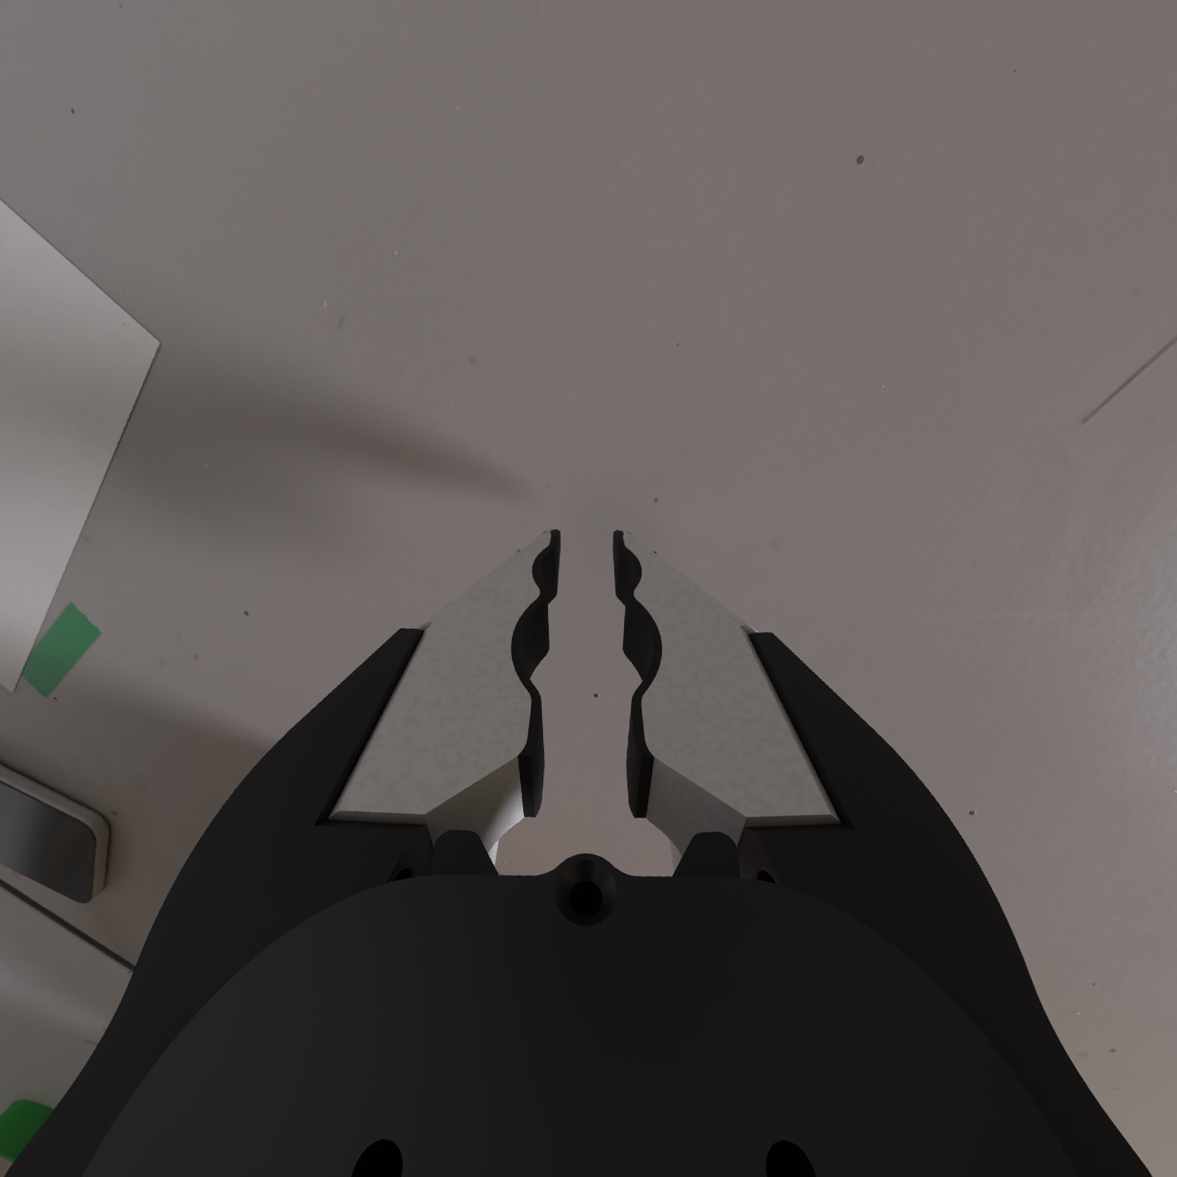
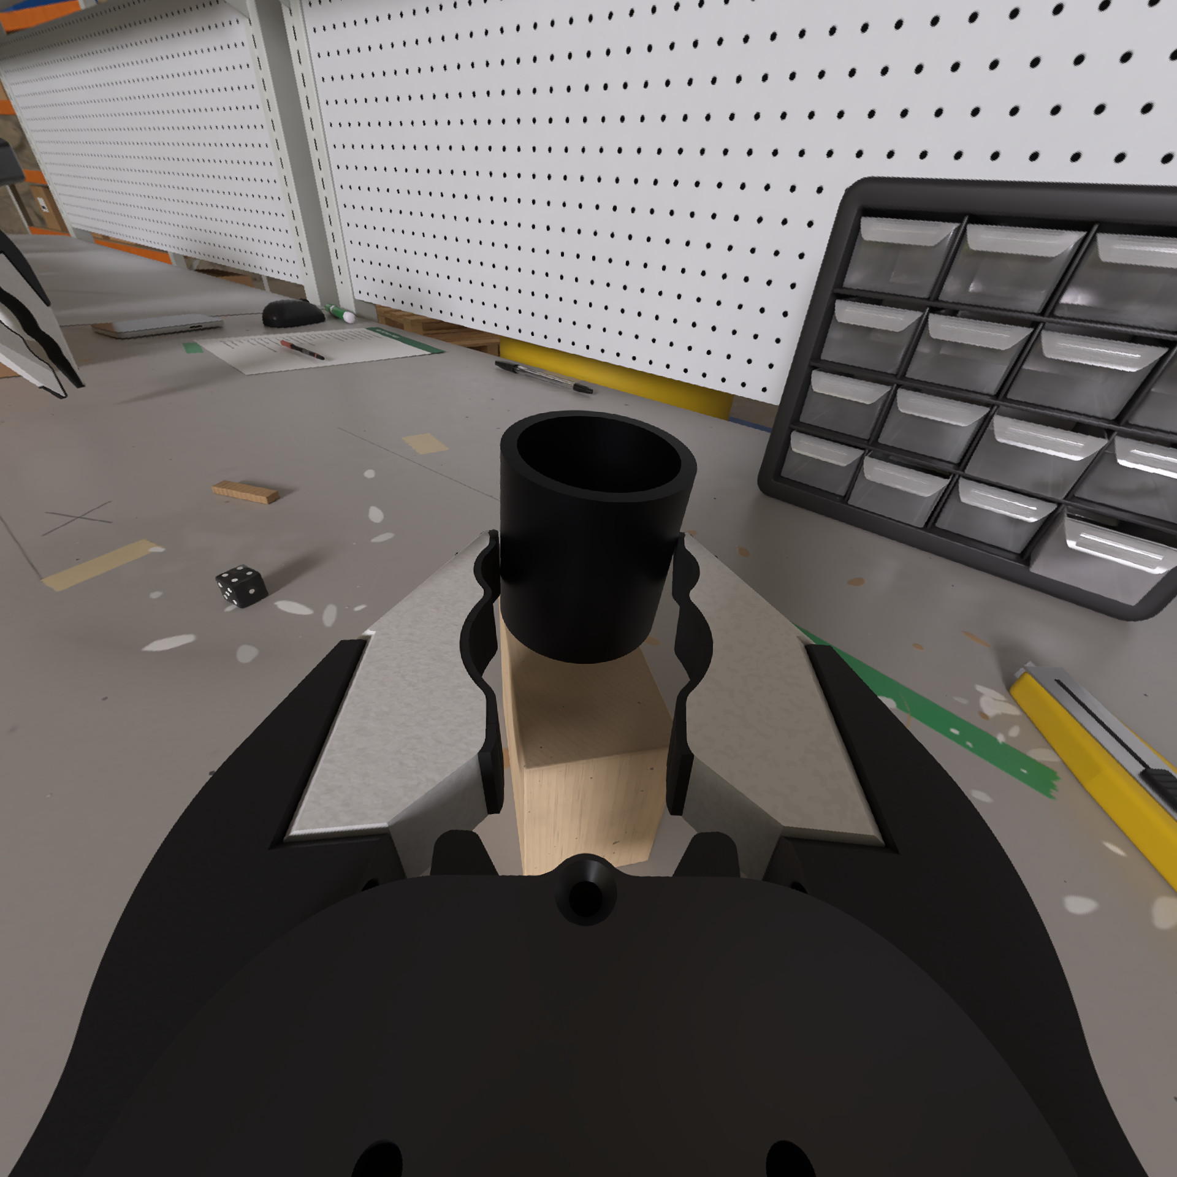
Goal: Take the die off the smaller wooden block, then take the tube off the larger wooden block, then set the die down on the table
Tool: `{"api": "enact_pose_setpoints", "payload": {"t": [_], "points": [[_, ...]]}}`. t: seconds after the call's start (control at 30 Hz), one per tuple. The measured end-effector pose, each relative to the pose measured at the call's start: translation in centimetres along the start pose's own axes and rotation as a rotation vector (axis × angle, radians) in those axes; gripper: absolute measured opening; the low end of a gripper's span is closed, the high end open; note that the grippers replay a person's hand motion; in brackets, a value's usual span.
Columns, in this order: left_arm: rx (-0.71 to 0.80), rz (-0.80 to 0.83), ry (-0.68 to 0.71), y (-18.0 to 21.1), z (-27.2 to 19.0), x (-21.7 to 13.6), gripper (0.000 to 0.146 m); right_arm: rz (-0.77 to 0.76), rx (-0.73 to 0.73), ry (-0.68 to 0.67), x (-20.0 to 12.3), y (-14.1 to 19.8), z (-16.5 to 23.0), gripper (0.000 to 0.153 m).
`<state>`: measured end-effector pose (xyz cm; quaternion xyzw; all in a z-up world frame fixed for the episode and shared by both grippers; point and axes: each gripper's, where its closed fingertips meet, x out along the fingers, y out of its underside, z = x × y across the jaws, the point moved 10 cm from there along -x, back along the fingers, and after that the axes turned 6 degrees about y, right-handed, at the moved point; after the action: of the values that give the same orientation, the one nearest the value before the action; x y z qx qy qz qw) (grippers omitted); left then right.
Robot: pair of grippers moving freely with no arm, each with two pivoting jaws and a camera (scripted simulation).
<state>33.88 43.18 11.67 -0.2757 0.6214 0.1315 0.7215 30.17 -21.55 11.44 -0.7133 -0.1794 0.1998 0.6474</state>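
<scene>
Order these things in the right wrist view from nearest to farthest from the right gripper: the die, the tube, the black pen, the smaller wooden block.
1. tube, between the right gripper fingers
2. die, left, on the table
3. smaller wooden block, left, behind the die
4. black pen, far, near the pegboard

The larger wooden block (image 2: 583, 764) is partly hidden by the tube (image 2: 589, 541) and the right gripper (image 2: 586, 554). The drawer cabinet (image 2: 993, 395) and the yellow knife (image 2: 1095, 758) are cut off at the right edge. The left gripper (image 2: 32, 331) is cropped at the left edge. The paper sheet (image 1: 57, 433) is cropped too. The die's (image 2: 241, 586) far faces are hidden.
</scene>
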Motion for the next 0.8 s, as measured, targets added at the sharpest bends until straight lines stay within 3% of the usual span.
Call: {"api": "enact_pose_setpoints", "payload": {"t": [0.3,0.43,0.53,0.6,0.67,0.8], "points": [[0.023,-0.056,-0.057,-0.6,-0.4,-1.3,0.002,0.001,-0.016,-0.015,0.1,0.0,0.2,0.055],[0.055,-0.255,-0.084,-3.1,-2.7,-6.0,0.001,-0.019,-0.011,-0.022,-0.2,-0.3,0.3,0.055],[0.125,-0.484,-0.008,-6.6,-6.3,-9.5,0.001,-0.048,-0.005,-0.063,-0.2,-0.9,1.0,0.055],[0.164,-0.668,0.114,-9.5,-9.0,-10.1,0.001,-0.078,-0.005,-0.137,0.0,-1.7,2.5,0.055],[0.203,-0.831,0.278,-12.7,-11.8,-9.1,0.000,-0.087,0.041,-0.301,0.6,-2.6,4.9,0.055],[0.286,-1.016,0.498,-19.1,-16.9,-4.4,0.000,-0.031,0.385,-0.628,2.3,-3.7,9.9,0.054]]}}
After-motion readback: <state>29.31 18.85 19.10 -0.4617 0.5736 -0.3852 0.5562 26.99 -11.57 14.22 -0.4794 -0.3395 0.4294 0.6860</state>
